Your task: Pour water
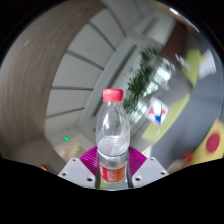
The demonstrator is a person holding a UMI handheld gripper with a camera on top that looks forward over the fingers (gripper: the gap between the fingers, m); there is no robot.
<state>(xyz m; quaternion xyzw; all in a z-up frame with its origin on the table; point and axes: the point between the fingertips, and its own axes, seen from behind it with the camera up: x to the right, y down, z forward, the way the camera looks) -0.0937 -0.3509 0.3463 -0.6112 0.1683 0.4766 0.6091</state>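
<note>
The jaws are closed on the water bottle, which stands upright between the magenta pads with its red cap on at twelve o'clock; gripping it low near the label likely leaves the neck free for tipping. Beyond it the scene looks tilted: a leafy plant at one o'clock, pale slatted panels at eleven. No receiving cup is visible, and the cap would block pouring.

hand-held gripper | fingers clamped on the bottle | pink pads against its sides | raised, tilted
</note>
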